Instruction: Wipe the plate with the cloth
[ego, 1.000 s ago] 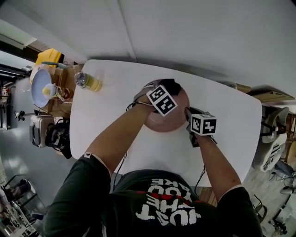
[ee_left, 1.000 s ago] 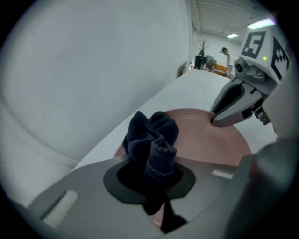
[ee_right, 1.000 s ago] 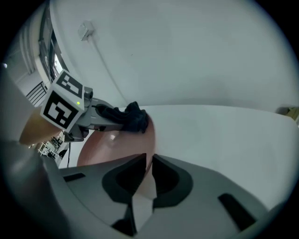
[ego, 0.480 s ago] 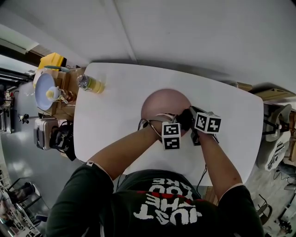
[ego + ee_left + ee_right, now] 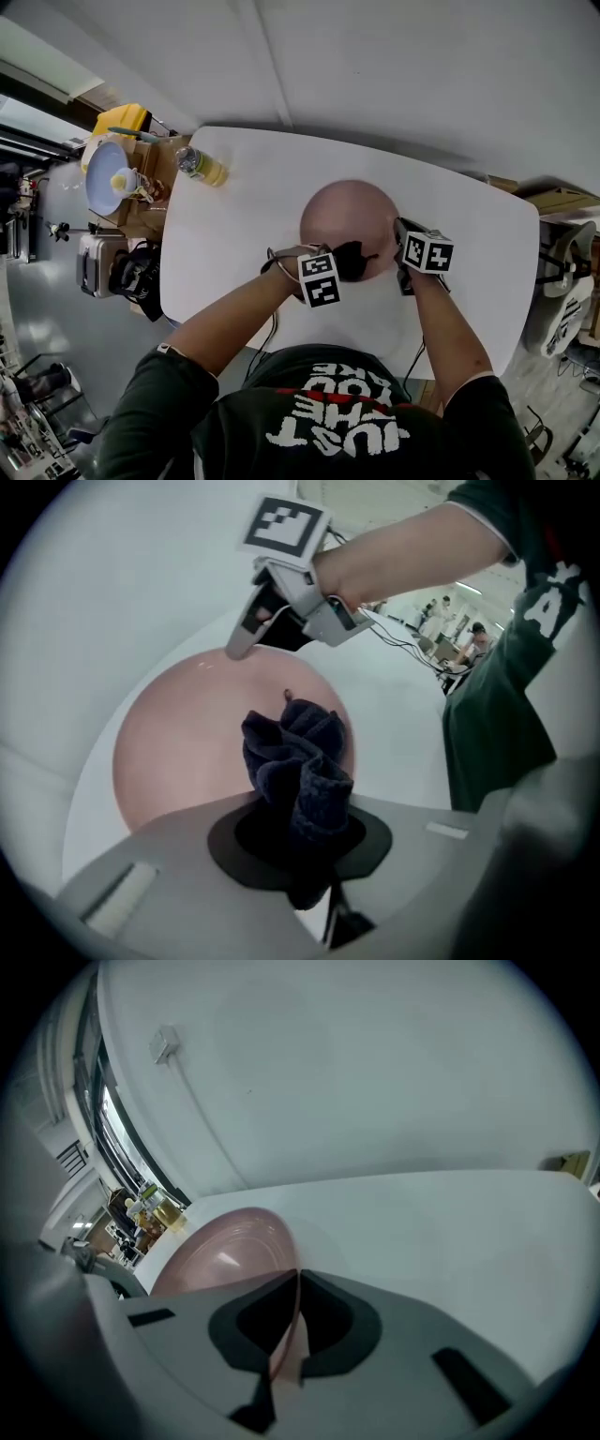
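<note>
Centrally on the white table (image 5: 234, 244) sits a round pink plate (image 5: 349, 220). The left gripper (image 5: 337, 265) has its jaws clamped on a bunched dark cloth (image 5: 351, 259), held at the plate's near rim. The right gripper (image 5: 399, 232) has its jaws pinched together on the plate's right rim. A yellow bottle (image 5: 202, 167) stands near the table's far left corner.
</note>
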The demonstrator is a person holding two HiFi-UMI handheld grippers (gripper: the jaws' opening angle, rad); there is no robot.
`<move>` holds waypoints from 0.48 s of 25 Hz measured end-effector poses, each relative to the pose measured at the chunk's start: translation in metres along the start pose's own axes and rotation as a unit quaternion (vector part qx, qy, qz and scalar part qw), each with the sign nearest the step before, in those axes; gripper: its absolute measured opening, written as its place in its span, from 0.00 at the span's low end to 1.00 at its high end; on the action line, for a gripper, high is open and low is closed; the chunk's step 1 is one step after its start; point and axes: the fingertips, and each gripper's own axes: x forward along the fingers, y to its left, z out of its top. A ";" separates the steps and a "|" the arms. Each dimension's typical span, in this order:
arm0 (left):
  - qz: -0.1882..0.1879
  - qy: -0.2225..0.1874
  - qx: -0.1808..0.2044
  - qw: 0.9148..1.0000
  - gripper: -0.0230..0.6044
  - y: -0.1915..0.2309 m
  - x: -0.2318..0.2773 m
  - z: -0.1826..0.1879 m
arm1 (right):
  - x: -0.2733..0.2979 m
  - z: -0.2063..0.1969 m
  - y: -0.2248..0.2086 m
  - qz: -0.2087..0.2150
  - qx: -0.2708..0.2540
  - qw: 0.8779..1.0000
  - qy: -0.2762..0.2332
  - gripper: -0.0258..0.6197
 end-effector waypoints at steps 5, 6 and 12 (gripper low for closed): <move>0.050 -0.002 -0.120 0.991 0.12 0.041 -0.016 -0.039 | 0.000 -0.005 0.010 0.001 -0.026 1.000 0.002 0.06; 0.063 -0.003 -0.141 0.988 0.12 0.049 -0.018 -0.044 | 0.000 -0.005 0.012 0.000 -0.030 1.000 0.002 0.06; 0.153 -0.004 -0.213 0.965 0.12 0.103 -0.026 -0.053 | -0.003 -0.009 0.020 -0.003 -0.065 0.998 0.006 0.06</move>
